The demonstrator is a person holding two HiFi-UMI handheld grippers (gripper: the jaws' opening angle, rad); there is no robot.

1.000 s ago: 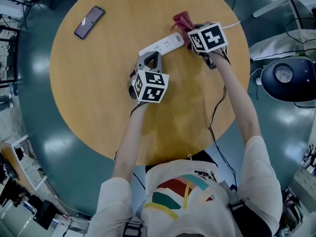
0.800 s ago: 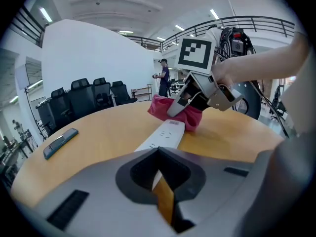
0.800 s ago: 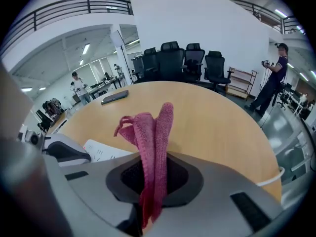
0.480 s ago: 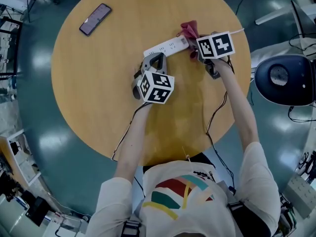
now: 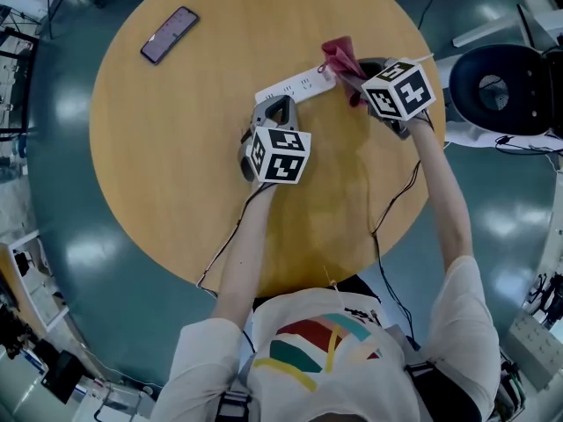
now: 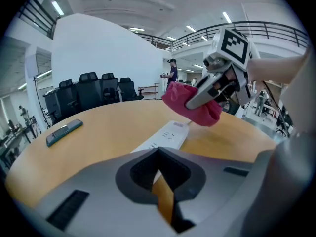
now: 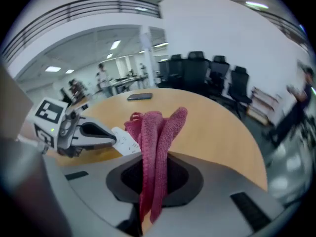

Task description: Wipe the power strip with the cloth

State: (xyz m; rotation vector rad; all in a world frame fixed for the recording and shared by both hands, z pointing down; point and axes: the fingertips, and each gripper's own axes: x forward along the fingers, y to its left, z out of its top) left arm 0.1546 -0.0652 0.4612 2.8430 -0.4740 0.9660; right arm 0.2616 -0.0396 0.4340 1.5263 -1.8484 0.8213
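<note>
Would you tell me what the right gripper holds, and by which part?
The right gripper holds the red cloth, clamped along a bunched fold; the rest sticks out past the jaws.

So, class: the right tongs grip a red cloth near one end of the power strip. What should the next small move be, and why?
Probably lower the cloth onto the power strip and drag it toward the left tongs. The right tongs are shut on the cloth, which seems to hang just above the strip's far end, while the shut left tongs meet its other end.
</note>
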